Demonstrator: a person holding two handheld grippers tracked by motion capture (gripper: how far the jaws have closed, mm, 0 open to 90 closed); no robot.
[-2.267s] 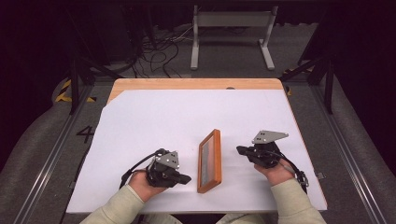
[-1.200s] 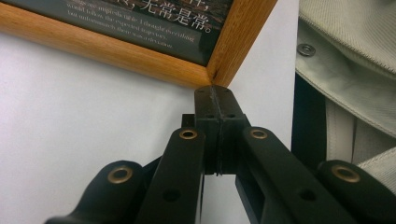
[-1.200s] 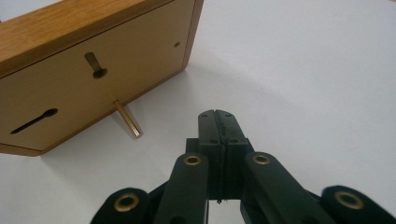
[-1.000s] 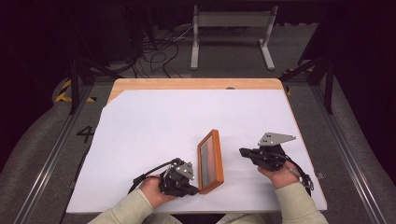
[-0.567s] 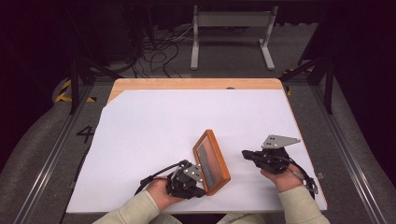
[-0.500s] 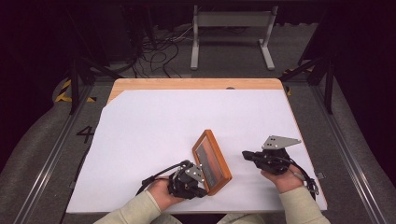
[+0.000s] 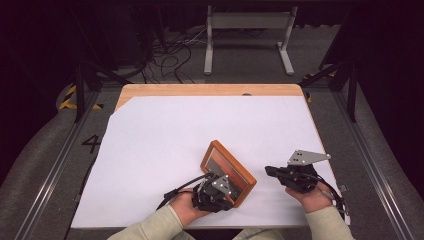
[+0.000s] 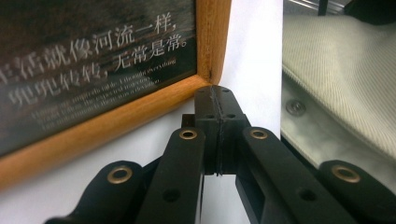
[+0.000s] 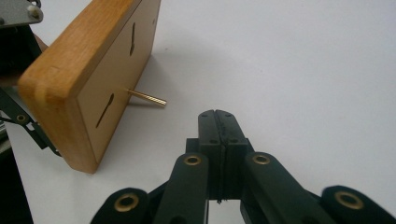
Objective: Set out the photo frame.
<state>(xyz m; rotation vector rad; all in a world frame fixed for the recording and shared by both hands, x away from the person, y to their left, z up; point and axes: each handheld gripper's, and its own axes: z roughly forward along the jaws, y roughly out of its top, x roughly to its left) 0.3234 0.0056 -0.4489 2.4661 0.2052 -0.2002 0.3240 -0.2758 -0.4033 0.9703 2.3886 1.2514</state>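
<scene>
Swung round since a second ago, the wooden picture frame (image 7: 228,171) now lies at a slant near the table's front edge, its near end pushed toward the right. Nearest the person, the left gripper (image 7: 216,192) has its jaws clenched together on nothing, their tips touching the frame's lower corner. Just to the right and apart from the frame, the right gripper (image 7: 274,171) is likewise clenched and empty. Beyond them stretches the white table cover (image 7: 200,125), propping the frame's brass peg (image 9: 147,98).
</scene>
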